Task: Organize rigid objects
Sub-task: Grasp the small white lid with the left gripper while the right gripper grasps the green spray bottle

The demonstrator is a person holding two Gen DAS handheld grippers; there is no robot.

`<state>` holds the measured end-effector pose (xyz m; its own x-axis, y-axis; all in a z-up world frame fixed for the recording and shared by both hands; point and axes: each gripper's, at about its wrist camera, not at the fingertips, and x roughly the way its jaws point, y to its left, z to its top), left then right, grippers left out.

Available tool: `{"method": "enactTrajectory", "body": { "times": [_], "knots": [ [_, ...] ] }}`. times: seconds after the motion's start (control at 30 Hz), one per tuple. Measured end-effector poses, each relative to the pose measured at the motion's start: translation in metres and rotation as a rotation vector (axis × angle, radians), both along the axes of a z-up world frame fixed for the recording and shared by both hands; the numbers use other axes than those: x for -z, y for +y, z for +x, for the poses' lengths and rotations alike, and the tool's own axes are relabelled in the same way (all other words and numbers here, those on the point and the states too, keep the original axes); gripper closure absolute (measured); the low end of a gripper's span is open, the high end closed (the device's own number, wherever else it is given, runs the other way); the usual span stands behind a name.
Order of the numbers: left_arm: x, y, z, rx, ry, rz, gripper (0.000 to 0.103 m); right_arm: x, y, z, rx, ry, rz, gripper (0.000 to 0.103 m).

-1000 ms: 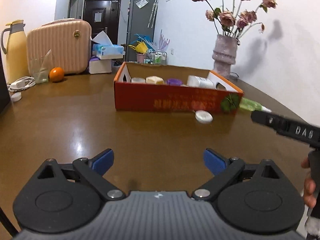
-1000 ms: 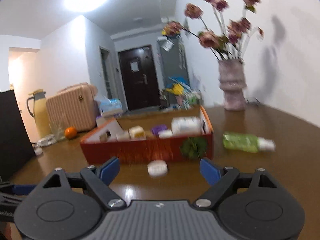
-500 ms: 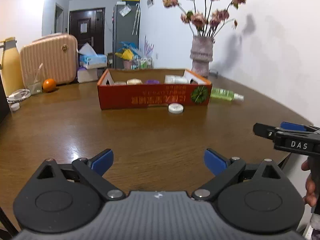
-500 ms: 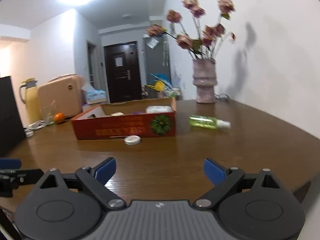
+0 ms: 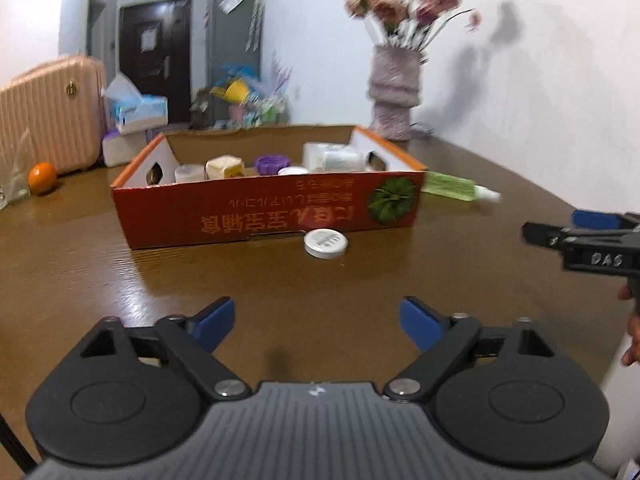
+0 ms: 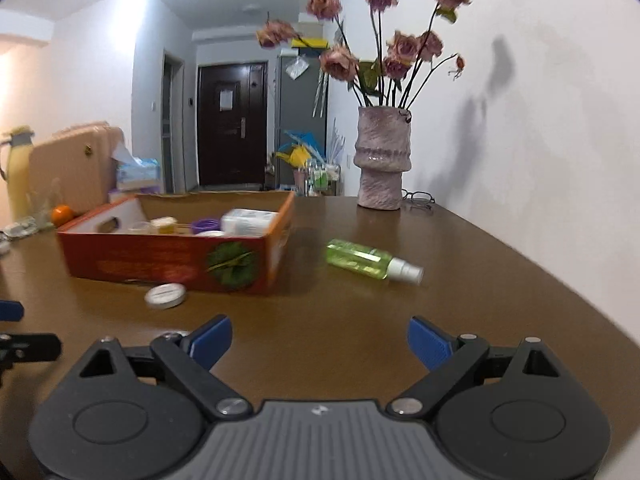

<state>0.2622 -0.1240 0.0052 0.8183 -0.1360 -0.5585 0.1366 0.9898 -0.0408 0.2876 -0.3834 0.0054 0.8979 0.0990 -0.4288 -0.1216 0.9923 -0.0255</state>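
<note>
Right wrist view: green spray bottle (image 6: 368, 259) lies on its side on the desk (image 6: 460, 288), ahead of the right gripper (image 6: 319, 338) and a little to its right; nothing is between the jaws.
Bottle axis: runs across the line of the jaws, white nozzle to the right and slightly nearer, green body to the left and farther.
Left wrist view: white round lid (image 5: 325, 243) lies flat on the desk, straight ahead of the left gripper (image 5: 316, 320), just beside the near wall of the red cardboard box (image 5: 260, 210).
Nearer hand: by my judgement the left goes for the lid and the right for the bottle; each lies almost dead ahead of its own jaws.
Left jaws: open and empty, having just been closing somewhat.
Right jaws: open wide and empty, having just been opening.
Box contents: small jars, a purple lid and a white pack, seen over the wall.
Writing: yellow characters on the box front, upside down and unreadable to me; "DAS" on the right gripper's body in the left wrist view.
</note>
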Motion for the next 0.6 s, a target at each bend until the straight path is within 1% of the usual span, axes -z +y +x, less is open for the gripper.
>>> {"method": "enactTrajectory", "body": {
  "times": [0.07,0.13,0.17,0.3,0.4,0.43,0.47,0.5,0.53,0.57,0.6],
  "knots": [
    [0.003,-0.001,0.027,-0.020,0.035,-0.033,0.022,0.000,-0.007,0.032,-0.014,0.026,-0.027,0.009],
    [0.007,-0.003,0.053,-0.035,0.061,-0.064,0.023,0.001,-0.012,0.061,-0.044,0.053,-0.044,0.009],
    [0.009,-0.004,0.062,-0.042,0.066,-0.067,0.023,0.002,-0.015,0.078,-0.058,0.068,-0.055,0.010],
    [0.016,-0.015,0.098,-0.047,0.063,-0.060,0.023,0.006,-0.019,0.137,-0.107,0.113,-0.132,0.010],
    [0.026,-0.020,0.119,-0.070,0.053,-0.039,0.024,0.015,-0.016,0.174,-0.183,0.141,-0.173,0.010],
    [0.030,-0.021,0.124,-0.083,0.052,-0.028,0.026,0.018,-0.015,0.185,-0.211,0.148,-0.179,0.010],
    [0.034,-0.022,0.128,-0.086,0.067,-0.025,0.032,0.023,-0.015,0.195,-0.223,0.161,-0.182,0.011],
    [0.032,-0.023,0.128,-0.086,0.051,-0.019,0.040,0.027,-0.015,0.204,-0.219,0.183,-0.179,0.013],
    [0.032,-0.023,0.128,-0.078,0.043,-0.027,0.049,0.031,-0.016,0.212,-0.209,0.206,-0.172,0.024],
    [0.032,-0.023,0.128,-0.059,0.047,-0.039,0.060,0.036,-0.018,0.219,-0.196,0.236,-0.151,0.038],
    [0.032,-0.023,0.127,-0.039,0.043,-0.050,0.065,0.038,-0.021,0.221,-0.195,0.246,-0.116,0.046]
  ]
}}
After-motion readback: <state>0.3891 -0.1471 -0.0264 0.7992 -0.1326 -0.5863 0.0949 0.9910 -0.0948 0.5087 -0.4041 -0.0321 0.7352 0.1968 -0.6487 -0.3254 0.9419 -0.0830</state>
